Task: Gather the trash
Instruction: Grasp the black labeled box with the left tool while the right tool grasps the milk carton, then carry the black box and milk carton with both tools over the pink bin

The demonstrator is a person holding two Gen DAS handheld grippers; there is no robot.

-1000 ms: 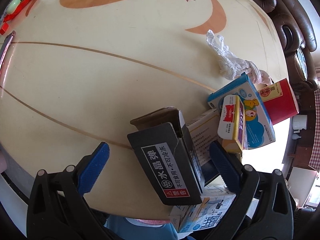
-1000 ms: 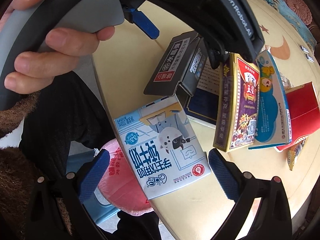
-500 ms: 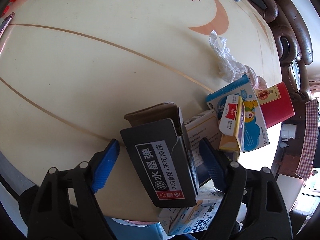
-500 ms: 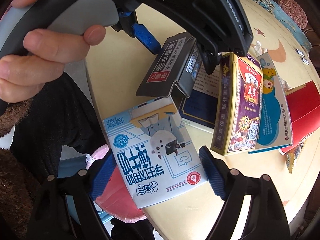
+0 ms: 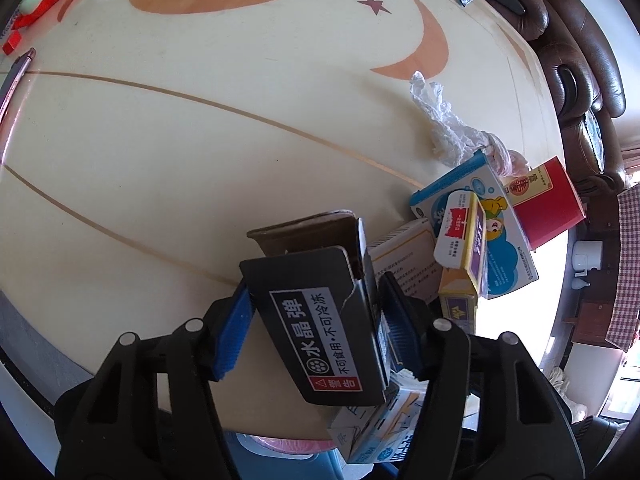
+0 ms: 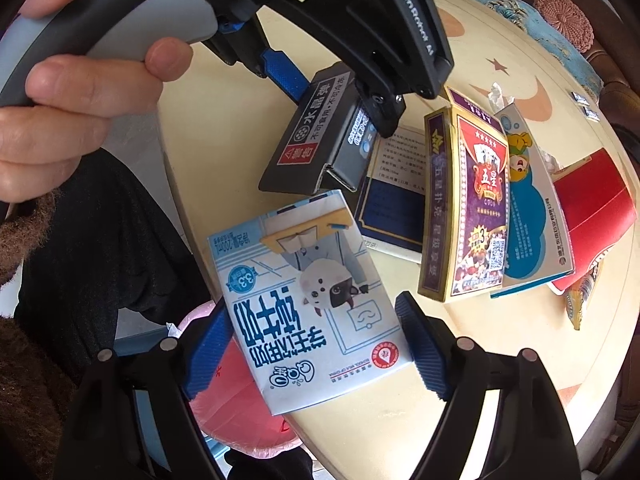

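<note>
A black cardboard box with an open flap sits at the near edge of the round cream table. My left gripper points down over it. Its jaws are closing, and both blue pads press on the box's sides. The right wrist view shows the same grip on the black box, with the left gripper above it. A blue and white milk carton lies flat, overhanging the table edge. My right gripper straddles it. Its jaws are closing, and the pads meet the carton's long edges.
Beside the carton lie a purple card box, a blue and white box and a red box. A crumpled tissue lies farther in. A pink-lined bin stands below the table edge. A person's hand holds the left gripper.
Both pairs of jaws have narrowed from wide open. The left pads have come in against the black box. The right pads have come in against the milk carton.
</note>
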